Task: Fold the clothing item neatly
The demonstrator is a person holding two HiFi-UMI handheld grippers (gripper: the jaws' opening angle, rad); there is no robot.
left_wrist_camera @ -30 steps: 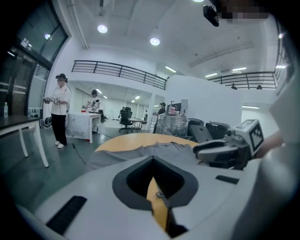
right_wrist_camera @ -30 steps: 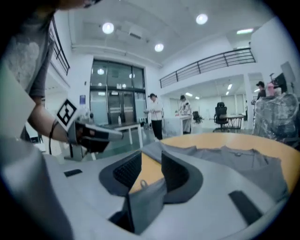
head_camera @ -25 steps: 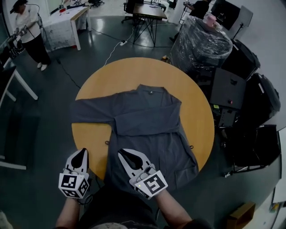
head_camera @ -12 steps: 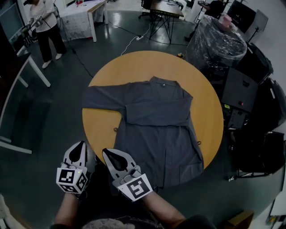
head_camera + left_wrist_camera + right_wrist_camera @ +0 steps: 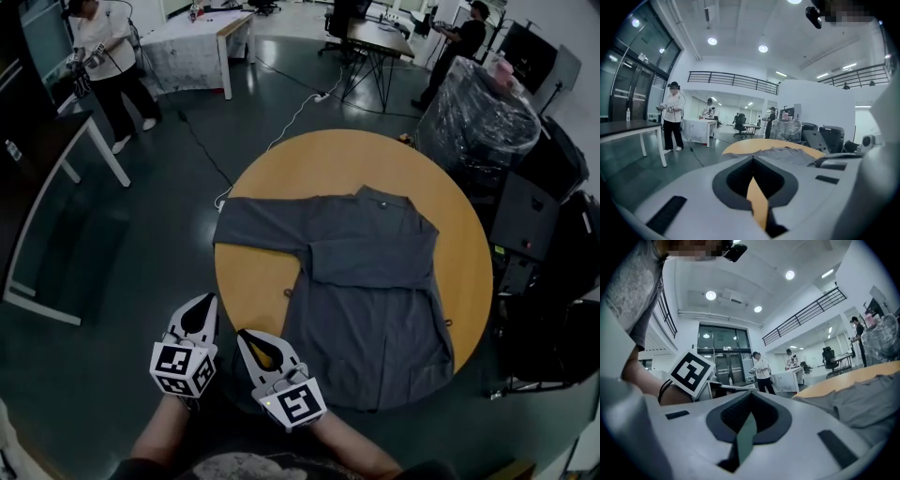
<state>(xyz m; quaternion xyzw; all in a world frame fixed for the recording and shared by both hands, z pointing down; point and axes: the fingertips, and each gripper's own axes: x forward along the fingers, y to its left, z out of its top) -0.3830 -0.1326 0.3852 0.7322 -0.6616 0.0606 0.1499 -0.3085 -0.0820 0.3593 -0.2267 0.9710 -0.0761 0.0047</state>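
Head view has both tools low in front of the person, off the round table [image 5: 255, 298]. The left gripper [image 5: 206, 302] and the right gripper [image 5: 246, 337] are side by side, each with its jaws pressed fully together and holding nothing (each gripper's own view agrees: no cloth is caught at the closed tips).

The grey shirt [image 5: 361, 323] lies flat on the table, beyond the fingertips and to their right. It is near the right gripper and farther from the left one. One sleeve [image 5: 375, 267] is folded across the chest. The other sleeve [image 5: 258, 230] is stretched out straight ahead of the fingertips, with its cuff at the table rim. The hem [image 5: 375, 389] seems to hang a little over the near rim, to the right of the right fingertips.

I see these risks:
- If the jaws reach the cloth while closed, they would only push it and make wrinkles, so they need to open first.
- A grip at the hem may take only the upper layer, and then the fold comes out uneven.
- A pull toward the person, with the hem over the rim, could drag the whole shirt off the table.
- A careless lift could also undo the sleeve that is folded.
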